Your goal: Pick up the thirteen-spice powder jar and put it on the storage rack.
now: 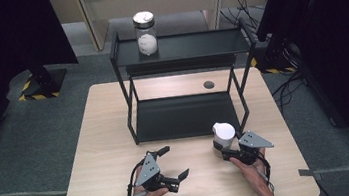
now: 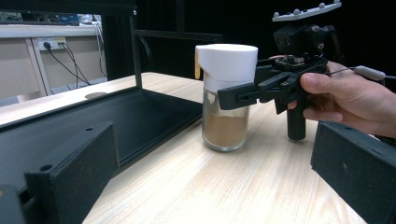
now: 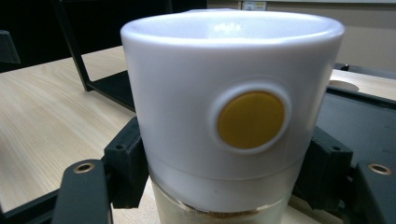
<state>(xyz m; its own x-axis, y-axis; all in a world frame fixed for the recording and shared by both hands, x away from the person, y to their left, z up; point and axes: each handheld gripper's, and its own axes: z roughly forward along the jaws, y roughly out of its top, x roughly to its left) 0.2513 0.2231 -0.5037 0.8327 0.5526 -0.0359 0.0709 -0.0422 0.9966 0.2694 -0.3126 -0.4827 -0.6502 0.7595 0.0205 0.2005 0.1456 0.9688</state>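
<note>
The right gripper (image 1: 225, 148) clamps its black jaws on the white-lidded glass jar of brown powder (image 2: 226, 95), which stands on the light wooden table (image 1: 102, 137) just beside the black metal shelf (image 1: 185, 117); the left gripper (image 1: 170, 161) hovers spread wide, holding nothing.

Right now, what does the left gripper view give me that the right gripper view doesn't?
Left gripper view alone: the brown powder in the jar's glass, the jar standing on the table, the hand holding the right gripper. Right gripper view alone: the round yellow button facing the camera. Both: the white-lidded jar, jaws either side below the lid, and the black shelf.
</note>
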